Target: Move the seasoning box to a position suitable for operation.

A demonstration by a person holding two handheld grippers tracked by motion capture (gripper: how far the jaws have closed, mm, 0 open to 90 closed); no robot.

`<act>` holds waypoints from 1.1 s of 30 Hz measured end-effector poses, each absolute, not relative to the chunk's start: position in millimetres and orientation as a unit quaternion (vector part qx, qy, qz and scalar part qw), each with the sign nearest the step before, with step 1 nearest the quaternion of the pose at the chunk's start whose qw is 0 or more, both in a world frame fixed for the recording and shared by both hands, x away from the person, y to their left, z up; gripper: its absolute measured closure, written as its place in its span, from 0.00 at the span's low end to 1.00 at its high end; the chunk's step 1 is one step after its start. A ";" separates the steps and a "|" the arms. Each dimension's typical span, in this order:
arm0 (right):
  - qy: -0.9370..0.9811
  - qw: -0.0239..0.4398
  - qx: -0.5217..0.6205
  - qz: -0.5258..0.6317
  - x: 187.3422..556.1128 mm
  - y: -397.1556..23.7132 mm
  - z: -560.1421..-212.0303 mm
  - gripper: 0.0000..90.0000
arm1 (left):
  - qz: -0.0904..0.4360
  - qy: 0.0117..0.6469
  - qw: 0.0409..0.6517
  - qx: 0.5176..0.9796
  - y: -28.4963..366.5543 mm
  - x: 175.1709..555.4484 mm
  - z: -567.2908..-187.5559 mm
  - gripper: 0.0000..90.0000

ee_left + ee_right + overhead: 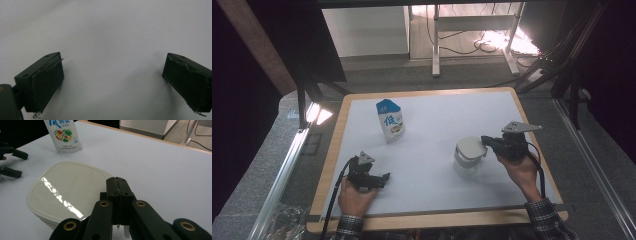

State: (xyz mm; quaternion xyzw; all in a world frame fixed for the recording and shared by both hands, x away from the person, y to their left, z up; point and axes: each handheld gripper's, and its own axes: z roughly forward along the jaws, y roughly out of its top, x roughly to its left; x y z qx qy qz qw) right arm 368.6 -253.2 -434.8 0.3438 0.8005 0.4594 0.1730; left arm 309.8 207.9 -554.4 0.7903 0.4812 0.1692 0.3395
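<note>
White lidded container (65, 192) sits touching the closed right tool (117, 182).

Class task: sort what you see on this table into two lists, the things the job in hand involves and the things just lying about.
In the job:
- lidded clear container
- right hand-held gripper, jaws shut at the lid's edge

Lying about:
- blue-and-white pouch, standing apart at the back
- left hand-held gripper, open over the bare white tabletop
</note>
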 end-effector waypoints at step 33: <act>0.789 0.162 0.366 0.466 372.9 -269.1 -457.8 0.99 | 0.169 0.479 0.337 0.792 208.3 309.9 -554.2 0.04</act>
